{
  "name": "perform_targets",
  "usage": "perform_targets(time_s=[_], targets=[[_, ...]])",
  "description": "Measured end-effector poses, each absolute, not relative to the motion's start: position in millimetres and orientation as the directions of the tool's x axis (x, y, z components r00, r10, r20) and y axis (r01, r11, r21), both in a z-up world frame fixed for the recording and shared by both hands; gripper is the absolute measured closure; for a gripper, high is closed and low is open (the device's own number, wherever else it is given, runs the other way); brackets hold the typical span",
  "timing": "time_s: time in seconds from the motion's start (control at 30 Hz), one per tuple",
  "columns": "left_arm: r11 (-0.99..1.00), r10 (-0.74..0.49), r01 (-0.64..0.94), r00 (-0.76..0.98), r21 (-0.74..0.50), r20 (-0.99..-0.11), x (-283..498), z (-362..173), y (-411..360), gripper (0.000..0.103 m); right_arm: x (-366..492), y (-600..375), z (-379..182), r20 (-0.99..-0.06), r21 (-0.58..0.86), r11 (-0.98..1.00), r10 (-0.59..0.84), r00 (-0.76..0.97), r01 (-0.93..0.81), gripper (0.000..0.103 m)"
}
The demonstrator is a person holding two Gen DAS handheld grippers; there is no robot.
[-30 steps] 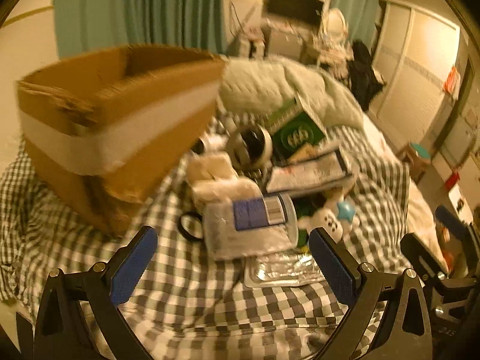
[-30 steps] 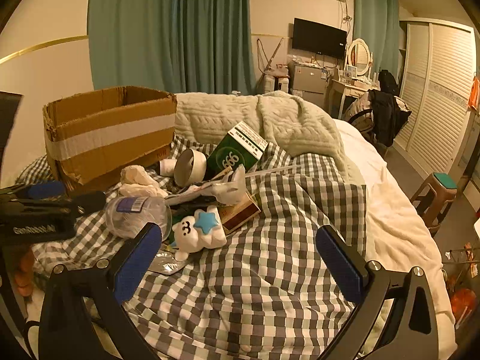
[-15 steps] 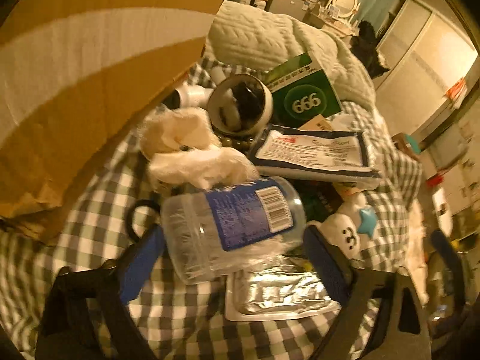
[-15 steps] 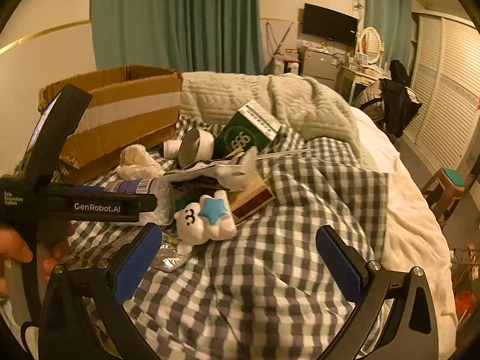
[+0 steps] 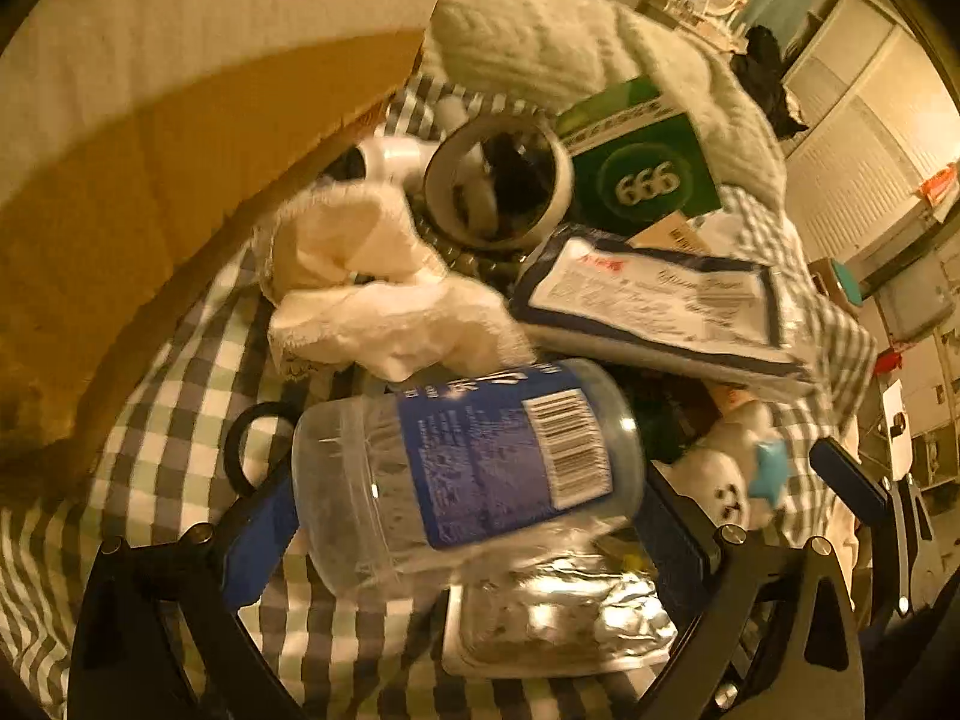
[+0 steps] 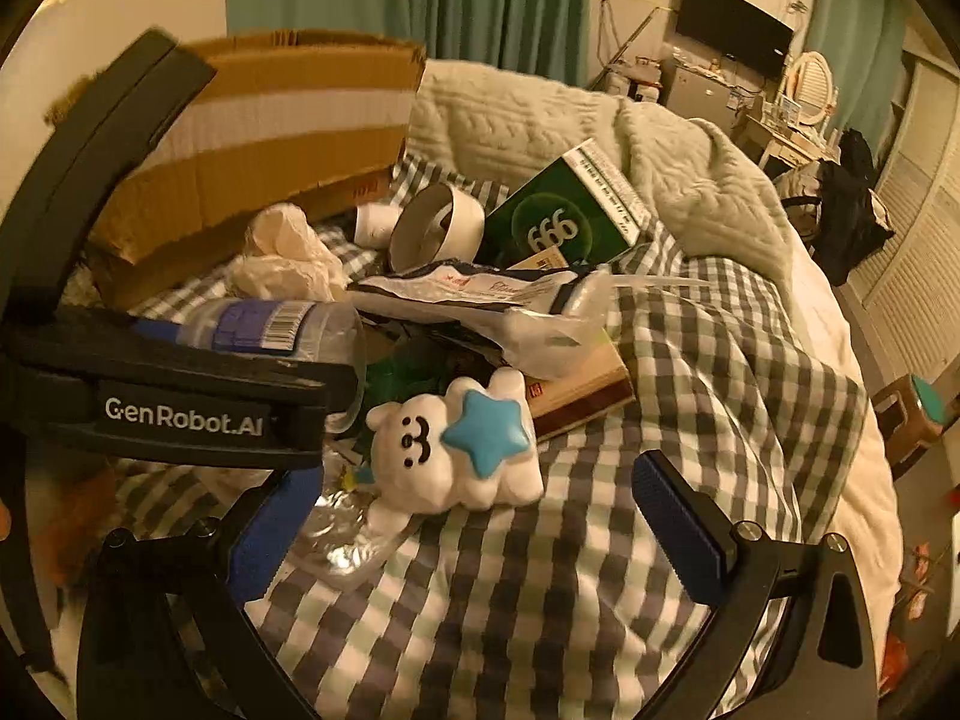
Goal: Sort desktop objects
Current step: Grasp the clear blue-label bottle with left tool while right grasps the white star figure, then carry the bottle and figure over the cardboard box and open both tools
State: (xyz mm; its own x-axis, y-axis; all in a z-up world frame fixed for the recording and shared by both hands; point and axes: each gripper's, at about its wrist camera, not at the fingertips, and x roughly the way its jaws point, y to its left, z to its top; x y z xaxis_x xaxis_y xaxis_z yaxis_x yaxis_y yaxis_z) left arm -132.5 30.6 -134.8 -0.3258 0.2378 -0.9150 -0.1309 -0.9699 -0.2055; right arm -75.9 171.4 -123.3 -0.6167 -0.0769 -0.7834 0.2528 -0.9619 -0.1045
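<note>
A clear plastic bottle point(image 5: 468, 468) with a blue label lies on its side on the checked cloth, between the fingers of my left gripper point(image 5: 468, 531), whose jaws stand wide on either side of it; whether the pads touch it I cannot tell. The bottle also shows in the right wrist view point(image 6: 264, 324), behind the left gripper's body. My right gripper point(image 6: 474, 516) is open and empty, just in front of a white bear toy point(image 6: 456, 444) with a blue star. A cardboard box point(image 5: 180, 120) stands at the left.
A pile lies behind the bottle: crumpled white tissue point(image 5: 372, 294), a tape roll point(image 5: 498, 180), a green "666" box point(image 5: 648, 174), a flat printed packet point(image 5: 660, 306), a foil blister tray point(image 5: 558, 618). A knitted blanket point(image 6: 570, 126) lies beyond. The bed edge drops off right.
My left gripper has moved forward and down until the bottle lies between its fingers. My right gripper has come closer to the bear toy, still open.
</note>
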Motion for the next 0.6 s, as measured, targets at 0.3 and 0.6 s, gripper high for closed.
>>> perform_targets(time_s=[0.3, 0.6], targets=[[-0.926, 0.362, -0.228, -0.303, -0.301, -0.882, -119.9, -127.9, 11.5, 0.004, -86.2, 172.7, -144.1, -0.817, -0.094, -0.964, -0.069, -0.573, 0.25, 0.037], [-0.906, 0.389, -0.341, -0.443, -0.25, -0.808, -88.8, -77.5, 8.2, 0.005, -61.5, 172.5, -120.5, -0.762, -0.076, -0.966, -0.103, -0.639, 0.247, 0.038]])
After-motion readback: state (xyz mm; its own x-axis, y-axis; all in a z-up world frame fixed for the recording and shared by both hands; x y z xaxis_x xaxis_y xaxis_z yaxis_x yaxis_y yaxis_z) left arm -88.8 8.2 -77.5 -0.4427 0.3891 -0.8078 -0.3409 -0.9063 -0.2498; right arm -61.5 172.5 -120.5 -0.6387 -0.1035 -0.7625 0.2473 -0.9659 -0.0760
